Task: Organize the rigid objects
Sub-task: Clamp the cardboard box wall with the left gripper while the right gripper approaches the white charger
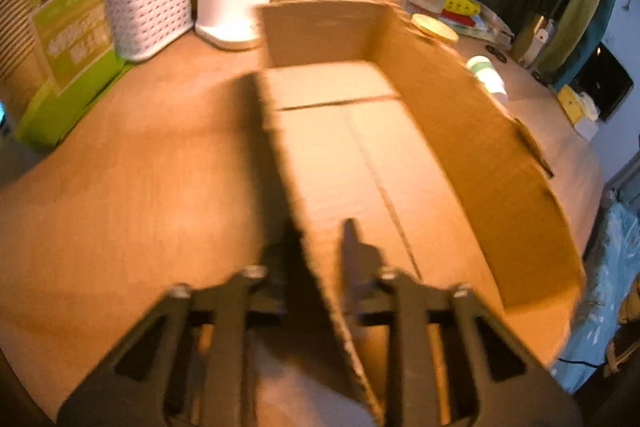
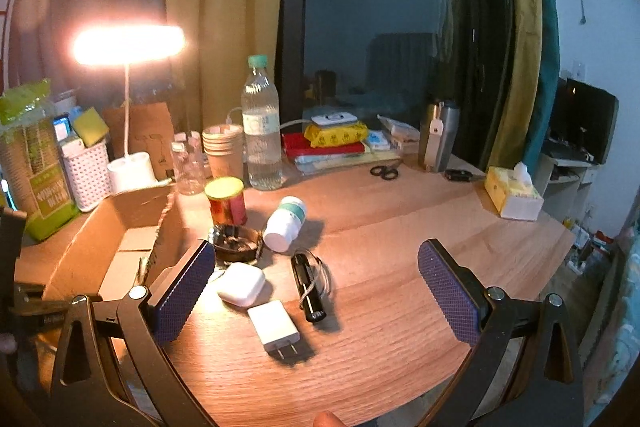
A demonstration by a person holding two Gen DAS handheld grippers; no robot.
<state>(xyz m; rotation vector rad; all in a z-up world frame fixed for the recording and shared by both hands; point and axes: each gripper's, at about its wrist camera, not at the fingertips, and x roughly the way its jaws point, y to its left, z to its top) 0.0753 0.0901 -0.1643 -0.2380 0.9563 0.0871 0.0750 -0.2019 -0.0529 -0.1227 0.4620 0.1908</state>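
Left claw (image 1: 320, 235) clamped on cardboard box (image 1: 460, 115) wall; right claw (image 2: 316, 267) apart; labels unreadable.

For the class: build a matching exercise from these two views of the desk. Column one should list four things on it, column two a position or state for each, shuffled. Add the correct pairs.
Things
1. white pill bottle
2. red can
3. white charger
4. cardboard box

States
A. open on top, nothing visible inside
B. lying on its side
C. standing upright with a yellow lid
D. flat on the desk, prongs towards the camera

Pairs: 1-B, 2-C, 3-D, 4-A
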